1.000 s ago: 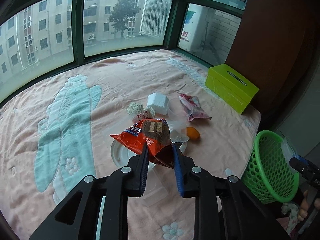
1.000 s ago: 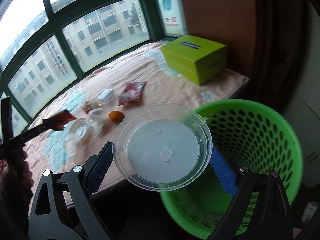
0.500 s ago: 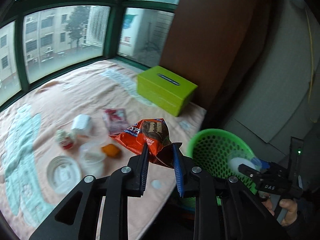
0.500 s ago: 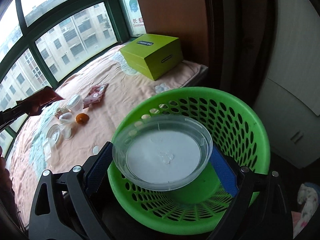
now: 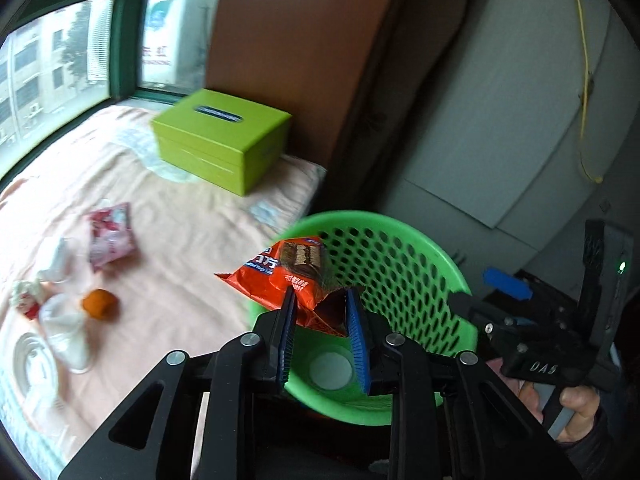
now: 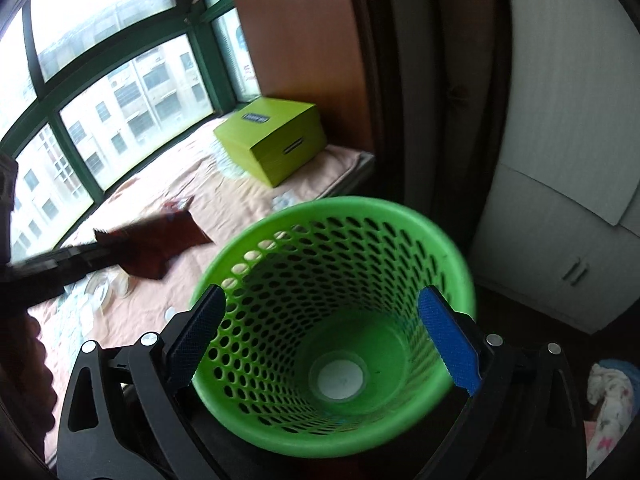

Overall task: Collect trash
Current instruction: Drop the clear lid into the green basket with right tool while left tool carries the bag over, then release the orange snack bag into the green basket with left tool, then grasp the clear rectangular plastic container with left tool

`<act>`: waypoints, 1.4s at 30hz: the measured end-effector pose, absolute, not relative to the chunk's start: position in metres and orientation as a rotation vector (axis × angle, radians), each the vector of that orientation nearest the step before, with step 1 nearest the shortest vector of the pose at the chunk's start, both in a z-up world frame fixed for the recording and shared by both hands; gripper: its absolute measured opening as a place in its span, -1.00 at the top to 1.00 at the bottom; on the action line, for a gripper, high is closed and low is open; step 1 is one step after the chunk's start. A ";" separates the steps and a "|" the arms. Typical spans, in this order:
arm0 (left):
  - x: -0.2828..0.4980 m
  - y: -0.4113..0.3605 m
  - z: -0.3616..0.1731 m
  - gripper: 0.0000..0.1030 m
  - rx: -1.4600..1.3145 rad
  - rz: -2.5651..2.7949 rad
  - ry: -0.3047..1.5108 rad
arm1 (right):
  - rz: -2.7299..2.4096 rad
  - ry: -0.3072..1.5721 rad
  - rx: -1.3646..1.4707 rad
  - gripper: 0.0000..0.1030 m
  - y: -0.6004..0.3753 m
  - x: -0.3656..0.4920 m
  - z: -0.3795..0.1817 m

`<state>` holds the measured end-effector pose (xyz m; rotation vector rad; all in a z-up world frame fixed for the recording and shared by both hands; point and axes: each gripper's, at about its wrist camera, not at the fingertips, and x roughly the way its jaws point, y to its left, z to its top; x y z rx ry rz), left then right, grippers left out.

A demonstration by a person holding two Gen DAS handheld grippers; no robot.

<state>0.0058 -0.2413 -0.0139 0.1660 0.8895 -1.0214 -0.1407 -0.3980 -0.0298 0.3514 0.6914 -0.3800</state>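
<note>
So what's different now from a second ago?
The right gripper let go of the clear plastic lid, which now lies at the bottom of the green basket. The left gripper carried the orange snack wrapper from over the bed to above the basket; its jaws are opening. The bed's other trash stayed put.

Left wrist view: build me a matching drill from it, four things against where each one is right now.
Things:
1. orange snack wrapper
2. clear lid
3. lime box
4. orange fruit

Places:
A. bottom of the green basket
B. on the blanket beside a clear cup
C. between the left gripper fingers
D. far corner of the blanket by the window

Pairs: 1-C, 2-A, 3-D, 4-B
</note>
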 end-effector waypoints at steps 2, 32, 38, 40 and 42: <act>0.001 -0.250 -0.020 0.46 0.175 -1.029 0.906 | -0.394 0.681 0.360 -0.86 -0.403 -0.145 -0.029; 0.062 -0.099 -0.054 -0.36 0.067 -0.392 0.908 | -0.143 0.692 0.301 -0.86 -0.328 -0.078 -0.020; 0.080 -0.045 -0.080 -0.36 -0.010 -0.211 0.962 | -0.083 0.704 0.275 -0.86 -0.305 -0.061 -0.020; 0.084 -0.031 -0.089 -0.36 -0.025 -0.174 0.988 | -0.068 0.709 0.268 -0.86 -0.299 -0.056 -0.020; 0.087 -0.023 -0.099 -0.36 -0.042 -0.148 1.010 | -0.056 0.715 0.267 -0.87 -0.294 -0.052 -0.022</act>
